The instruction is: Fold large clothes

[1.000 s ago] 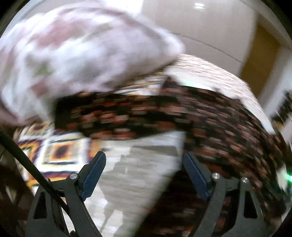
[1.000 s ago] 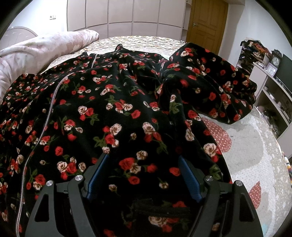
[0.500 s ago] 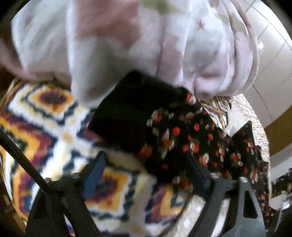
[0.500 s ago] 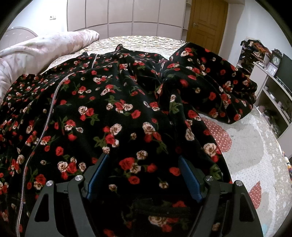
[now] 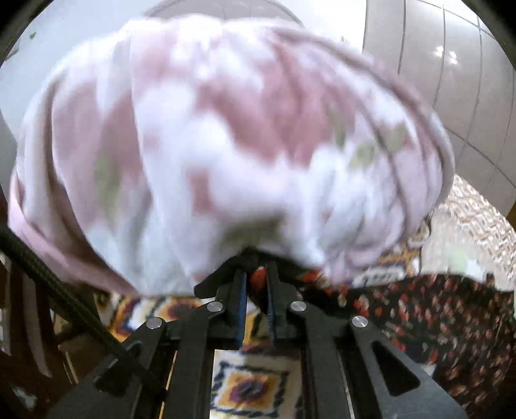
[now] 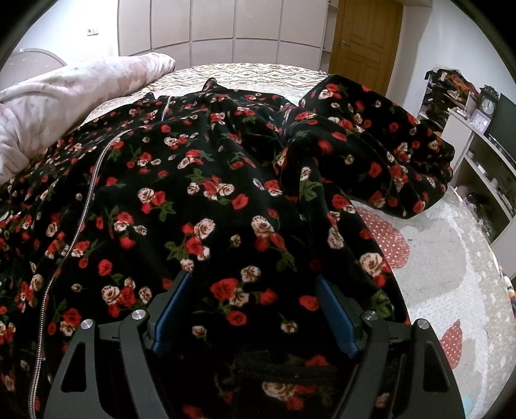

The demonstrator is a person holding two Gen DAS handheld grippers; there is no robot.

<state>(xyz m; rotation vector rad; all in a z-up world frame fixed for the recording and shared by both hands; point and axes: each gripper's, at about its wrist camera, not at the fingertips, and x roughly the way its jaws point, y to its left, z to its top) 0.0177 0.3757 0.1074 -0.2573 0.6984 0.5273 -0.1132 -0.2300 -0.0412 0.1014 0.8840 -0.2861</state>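
Observation:
A large black robe with red and white roses lies spread on the bed, its zipper running down the left side and one sleeve bunched at the right. My right gripper is open, its fingers resting on the robe's near part with fabric between them. My left gripper is shut on a corner of the robe, close under a pink and white blanket; the robe trails off to the right in that view.
A rolled pink and white blanket lies along the bed's left side and fills the left wrist view. A patterned bedcover lies below. A shelf unit, wardrobe and door stand beyond.
My left gripper has closed on the robe's corner beneath the blanket; it was open before. The right gripper and the robe in its view have not moved.

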